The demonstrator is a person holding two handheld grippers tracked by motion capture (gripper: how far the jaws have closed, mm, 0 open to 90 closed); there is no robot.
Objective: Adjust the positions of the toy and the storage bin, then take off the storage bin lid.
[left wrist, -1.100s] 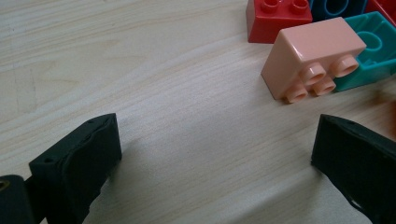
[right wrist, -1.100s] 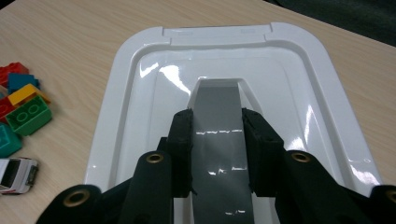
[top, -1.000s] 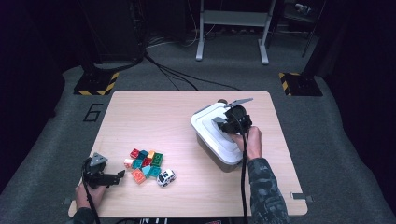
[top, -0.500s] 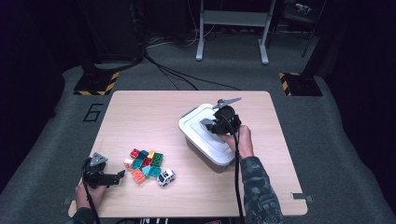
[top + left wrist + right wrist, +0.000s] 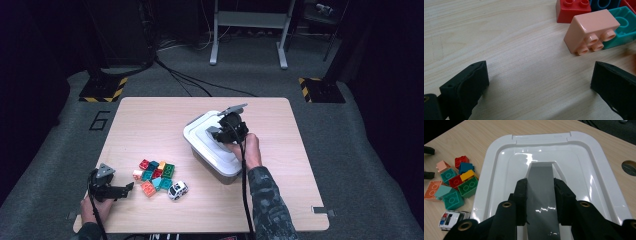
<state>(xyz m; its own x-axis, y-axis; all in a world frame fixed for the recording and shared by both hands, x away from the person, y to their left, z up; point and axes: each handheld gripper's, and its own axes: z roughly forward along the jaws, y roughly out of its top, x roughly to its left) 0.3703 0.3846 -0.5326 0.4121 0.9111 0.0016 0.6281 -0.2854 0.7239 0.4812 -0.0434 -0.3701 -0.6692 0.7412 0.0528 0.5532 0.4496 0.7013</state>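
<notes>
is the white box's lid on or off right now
On. The white lid covers the box, and the right gripper is clamped on its grey handle.

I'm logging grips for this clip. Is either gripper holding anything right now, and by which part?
The right gripper is clamped on the grey handle in the middle of the white box lid. The left gripper is open over bare table, holding nothing.

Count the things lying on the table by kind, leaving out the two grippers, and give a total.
Toy building bricks: 10
White toy car: 1
White lidded box: 1
Total: 12
</notes>
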